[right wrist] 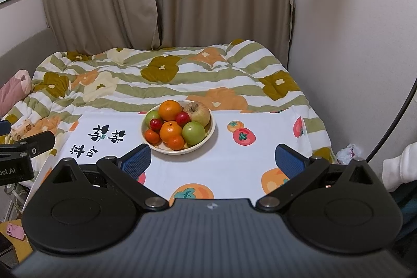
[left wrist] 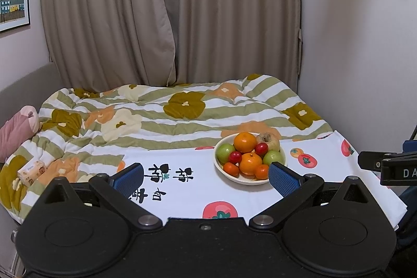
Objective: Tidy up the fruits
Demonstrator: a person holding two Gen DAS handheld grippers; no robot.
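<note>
Both grippers (left wrist: pixel 206 177) (right wrist: pixel 213 158) level, spread wide.

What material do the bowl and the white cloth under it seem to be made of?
The bowl looks like glazed ceramic or perhaps melamine: cream, smooth, with a soft sheen on its rim. The white cloth looks like thin matte woven fabric, printed with fruit pictures and lying flat.

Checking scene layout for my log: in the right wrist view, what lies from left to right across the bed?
Pink pillow → tissue pack → black lettering on the white cloth → bowl of fruit → printed tomato pair → crumpled wrapper at the far right edge.
</note>
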